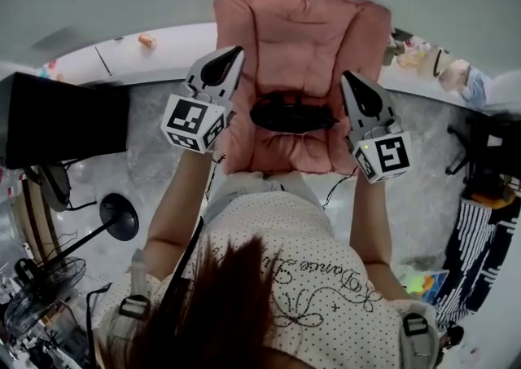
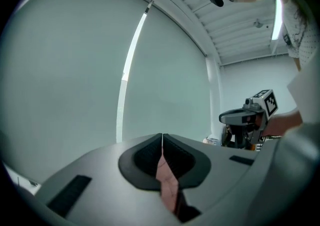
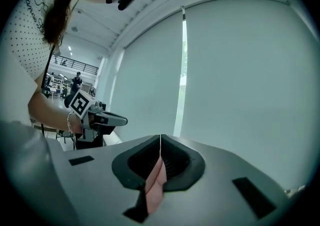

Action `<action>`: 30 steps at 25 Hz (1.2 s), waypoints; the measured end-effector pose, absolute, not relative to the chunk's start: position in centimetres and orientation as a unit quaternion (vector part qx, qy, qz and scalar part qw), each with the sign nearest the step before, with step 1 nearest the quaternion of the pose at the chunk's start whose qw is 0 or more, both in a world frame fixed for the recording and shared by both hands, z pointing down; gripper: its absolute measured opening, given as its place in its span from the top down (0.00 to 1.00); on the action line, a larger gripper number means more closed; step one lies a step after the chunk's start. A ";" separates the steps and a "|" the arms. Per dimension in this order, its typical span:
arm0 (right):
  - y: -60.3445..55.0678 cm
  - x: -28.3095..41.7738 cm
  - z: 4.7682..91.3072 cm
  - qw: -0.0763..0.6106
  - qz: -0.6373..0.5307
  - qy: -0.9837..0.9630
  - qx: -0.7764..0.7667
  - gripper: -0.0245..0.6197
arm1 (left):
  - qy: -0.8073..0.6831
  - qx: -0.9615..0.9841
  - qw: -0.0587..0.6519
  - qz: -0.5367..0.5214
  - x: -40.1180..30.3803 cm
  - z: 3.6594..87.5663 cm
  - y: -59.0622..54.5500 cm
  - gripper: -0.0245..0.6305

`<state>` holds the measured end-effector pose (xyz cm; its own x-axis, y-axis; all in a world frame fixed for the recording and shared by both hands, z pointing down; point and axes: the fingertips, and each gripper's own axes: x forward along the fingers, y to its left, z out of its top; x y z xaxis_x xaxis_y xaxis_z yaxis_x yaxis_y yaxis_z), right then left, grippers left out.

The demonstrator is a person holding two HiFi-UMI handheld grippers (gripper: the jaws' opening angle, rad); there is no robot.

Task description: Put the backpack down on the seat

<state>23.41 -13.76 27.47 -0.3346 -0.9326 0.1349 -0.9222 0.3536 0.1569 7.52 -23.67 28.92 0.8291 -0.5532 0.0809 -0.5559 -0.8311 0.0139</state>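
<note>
A black backpack lies on the seat of a pink padded chair that stands against the wall. My left gripper hovers beside the chair's left edge and my right gripper beside its right edge, both a little apart from the backpack. In the left gripper view the jaws are shut with nothing pinched; a strip of the pink chair shows through the gap behind the pads. In the right gripper view the jaws are shut too, with the same pink showing below.
A large black box sits to the left over a white ledge. A round stand base and fans lie on the marble floor at the left. Dark clutter and a striped cloth crowd the right side.
</note>
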 end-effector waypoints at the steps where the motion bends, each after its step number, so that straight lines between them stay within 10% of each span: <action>1: -13.6 23.3 26.9 0.096 -0.033 -0.816 0.570 0.93 | -0.294 0.955 0.018 0.037 7.4 28.8 -23.6 0.95; 8: -13.1 25.2 24.4 0.007 -0.021 -0.801 0.598 0.94 | -0.312 0.949 0.015 0.039 6.6 28.4 -23.5 0.95; 30: -12.1 25.5 24.3 0.023 -0.040 -0.772 0.633 0.94 | -0.313 0.949 -0.017 0.018 6.5 26.4 -22.4 0.95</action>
<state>25.50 -12.06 24.30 -0.1965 -0.9804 -0.0154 -0.9767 0.1943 0.0908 6.52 -22.36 26.38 0.8034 -0.5950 0.0229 -0.5938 -0.8034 -0.0443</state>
